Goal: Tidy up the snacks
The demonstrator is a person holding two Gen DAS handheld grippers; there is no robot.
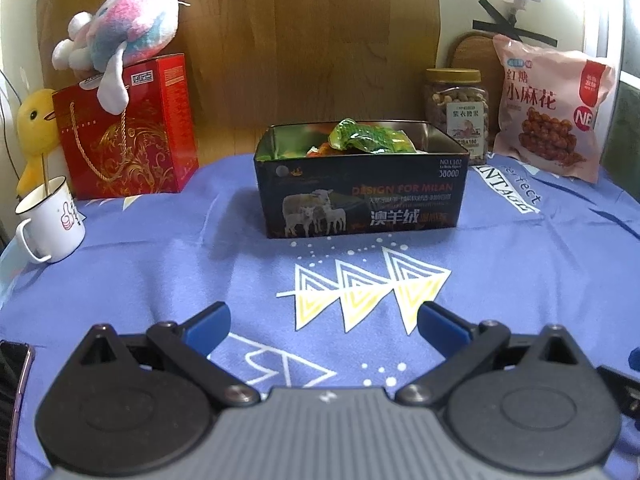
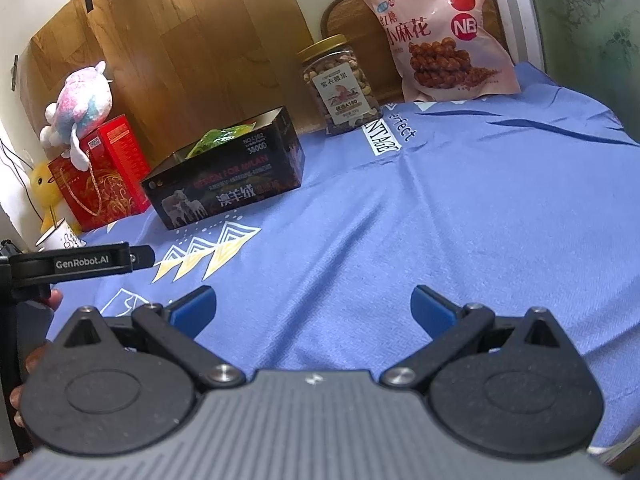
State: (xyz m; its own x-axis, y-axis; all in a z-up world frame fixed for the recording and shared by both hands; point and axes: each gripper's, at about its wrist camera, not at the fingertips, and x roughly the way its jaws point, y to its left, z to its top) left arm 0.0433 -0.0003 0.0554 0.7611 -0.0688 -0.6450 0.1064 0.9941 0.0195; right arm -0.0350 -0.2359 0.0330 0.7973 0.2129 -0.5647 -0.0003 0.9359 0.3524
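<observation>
Closest to the left wrist camera is the left gripper, its blue fingers spread wide with nothing between them, only the blue cloth under them. At 12 o'clock from it, well apart, stands the dark tin box. Green snack packets already lie inside and rise a little above its rim. At 1 o'clock, behind the box, is a jar of nuts, and at 2 o'clock a pink snack bag leans upright. At 10 o'clock are a red gift box with a plush toy on top, and a white mug.

Nearest in the right wrist view is the right gripper, also wide open and holding nothing, above bare cloth. The box is at 11 o'clock, the jar at 12 o'clock, and the pink bag at 1 o'clock. Part of the left gripper shows at 9 o'clock.

I judge the task to be nearly finished or finished: some packets are in the box and no loose snack lies on the cloth. The jar and the bag stand at the back edge; whether they should also go in, I cannot tell.
</observation>
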